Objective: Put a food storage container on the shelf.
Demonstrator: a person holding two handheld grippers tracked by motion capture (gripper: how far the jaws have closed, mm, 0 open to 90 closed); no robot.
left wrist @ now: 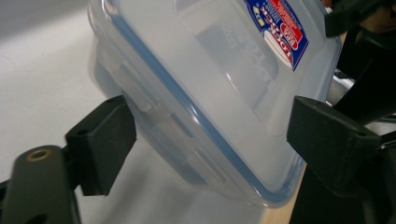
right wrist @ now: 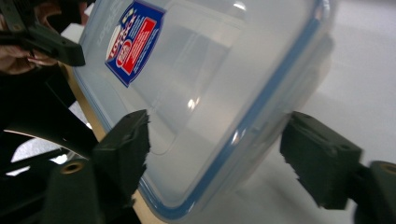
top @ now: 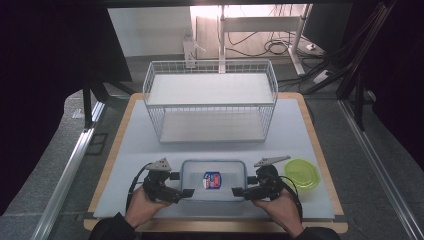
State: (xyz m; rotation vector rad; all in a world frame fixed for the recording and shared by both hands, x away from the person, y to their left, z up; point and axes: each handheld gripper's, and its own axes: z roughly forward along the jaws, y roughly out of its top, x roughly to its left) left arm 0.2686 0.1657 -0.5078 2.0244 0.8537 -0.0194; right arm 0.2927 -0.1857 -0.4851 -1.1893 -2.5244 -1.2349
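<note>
A clear plastic box (top: 226,172) with a blue-rimmed lid and a red and blue label (top: 212,180) lies on the white mat near the table's front edge. My left gripper (top: 180,184) stands at its left end, jaws open and spread either side of the box's near left corner (left wrist: 201,84). At the right end my right gripper (top: 243,185) is open in the same way, its jaws straddling the box's edge (right wrist: 219,79). In the gripper views the jaw pads (left wrist: 100,142) (right wrist: 123,147) sit close to the box's wall; I cannot tell whether they touch it.
A white wire rack (top: 210,90) with two shelves stands at the back of the mat (top: 135,142). A yellow-green round bowl (top: 302,173) sits just right of my right gripper. The wooden table edge runs close behind both hands.
</note>
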